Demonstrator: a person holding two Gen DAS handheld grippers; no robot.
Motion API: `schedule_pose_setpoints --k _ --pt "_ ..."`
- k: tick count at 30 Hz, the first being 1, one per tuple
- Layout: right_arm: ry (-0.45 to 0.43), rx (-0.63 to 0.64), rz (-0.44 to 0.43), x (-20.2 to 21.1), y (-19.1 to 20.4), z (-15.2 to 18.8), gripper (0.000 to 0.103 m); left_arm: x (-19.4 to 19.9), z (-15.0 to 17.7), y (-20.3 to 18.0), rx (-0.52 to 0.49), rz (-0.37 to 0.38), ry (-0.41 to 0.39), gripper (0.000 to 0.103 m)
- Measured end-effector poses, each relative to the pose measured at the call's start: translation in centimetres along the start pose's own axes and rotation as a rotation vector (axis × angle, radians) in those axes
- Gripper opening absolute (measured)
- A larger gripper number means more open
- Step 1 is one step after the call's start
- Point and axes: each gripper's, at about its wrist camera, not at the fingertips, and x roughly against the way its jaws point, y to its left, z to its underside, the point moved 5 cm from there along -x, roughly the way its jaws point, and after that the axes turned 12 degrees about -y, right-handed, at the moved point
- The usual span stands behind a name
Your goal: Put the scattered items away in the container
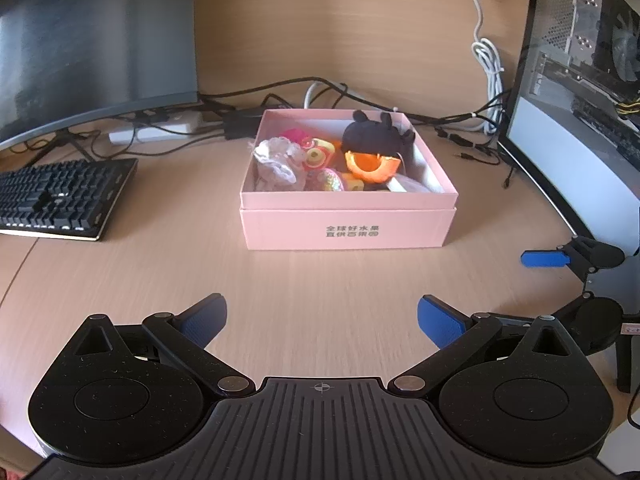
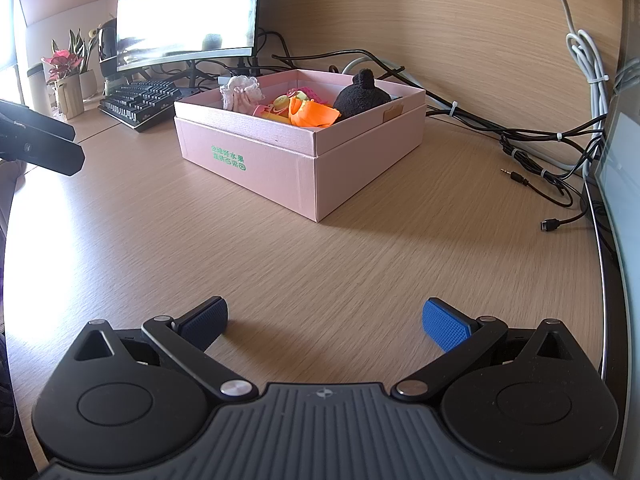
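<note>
A pink cardboard box (image 1: 348, 228) stands on the wooden desk, seen corner-on in the right wrist view as the box (image 2: 248, 148). Inside lie a black plush toy (image 1: 374, 134), an orange plastic piece (image 1: 370, 164), a white frilly cloth (image 1: 274, 162) and several small colourful trinkets (image 1: 320, 156). My left gripper (image 1: 320, 324) is open, empty, well short of the box. My right gripper (image 2: 326, 324) is open too, holding nothing, above bare desk. The right gripper's blue pad (image 1: 546, 258) shows at the right edge of the left wrist view.
A black keyboard (image 1: 60, 200) and a monitor (image 1: 92, 48) sit left of the box. Tangled cables (image 1: 460, 124) run behind it, with loose plugs (image 2: 552, 224) to its right. A computer case (image 1: 580, 92) stands at the right. Potted plants (image 2: 68, 76) are far left.
</note>
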Motion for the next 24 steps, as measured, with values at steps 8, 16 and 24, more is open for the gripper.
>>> schedule_pose_setpoints --k 8,16,24 --pt "0.0 0.0 0.0 0.01 -0.01 0.01 0.103 -0.18 0.12 0.05 0.002 0.002 0.01 0.103" --pt "0.0 0.0 0.0 0.01 0.0 0.01 0.103 -0.29 0.16 0.1 0.003 0.0 0.017 0.103" --pt "0.0 0.0 0.0 0.03 -0.01 -0.01 0.103 -0.34 0.3 0.08 0.004 0.001 0.022 0.103"
